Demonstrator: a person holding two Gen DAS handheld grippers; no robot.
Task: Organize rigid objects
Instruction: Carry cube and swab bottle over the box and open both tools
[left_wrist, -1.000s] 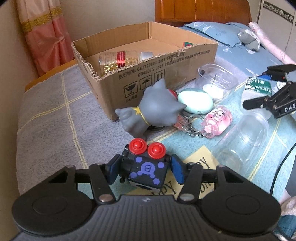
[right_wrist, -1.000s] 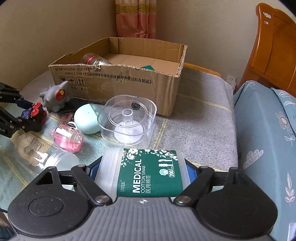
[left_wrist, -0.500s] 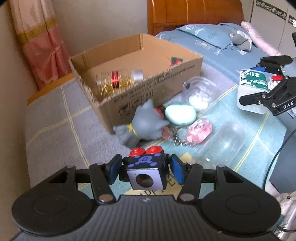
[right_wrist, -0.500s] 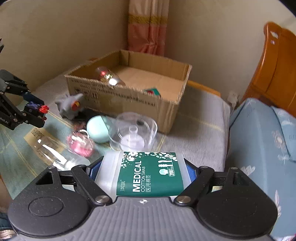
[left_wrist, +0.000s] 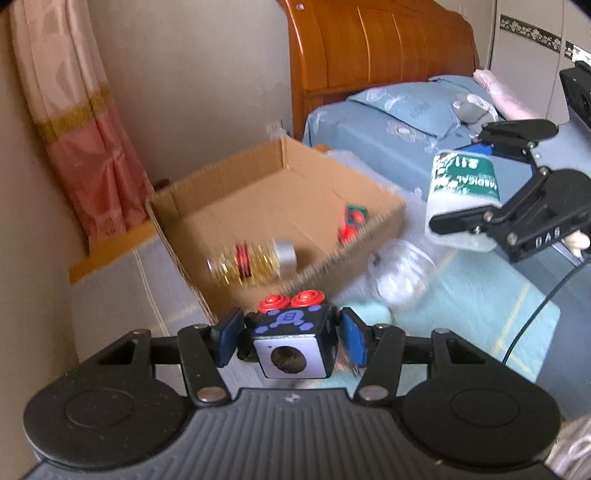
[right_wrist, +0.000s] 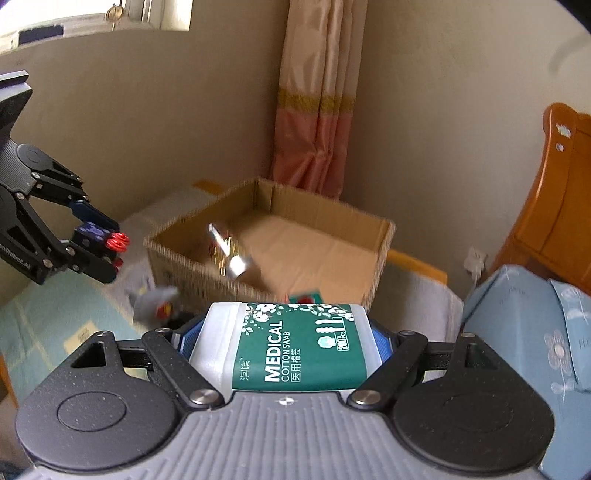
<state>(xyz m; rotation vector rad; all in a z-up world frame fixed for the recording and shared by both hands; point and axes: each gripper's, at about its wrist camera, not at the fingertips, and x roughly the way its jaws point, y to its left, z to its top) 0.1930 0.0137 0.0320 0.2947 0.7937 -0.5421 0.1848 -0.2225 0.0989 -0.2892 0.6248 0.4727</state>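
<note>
Both loads are airborne, so the step in hand is judged to be the carry to the box.

Your left gripper is clamped on the cube, its blue pads tight against both sides, red buttons pointing away from you. The cube hangs short of the box's near wall, above the table.

Your right gripper is clamped on the swab tub, label up. In the left wrist view the tub sits to the right of the box, above its rim level and not yet over the opening.

The box stands open at the far side of the table. It already holds a bottle near its left wall and a small red and green item against the right wall. The middle floor is bare.

A clear container lies on the table just outside the box's right corner; both views are blurred here.

Next move, in my judgement: bring each load over the rim, lower onto the bare floor, then open. Keep the cube off the bottle. Keep your two grippers apart over the opening.
</note>
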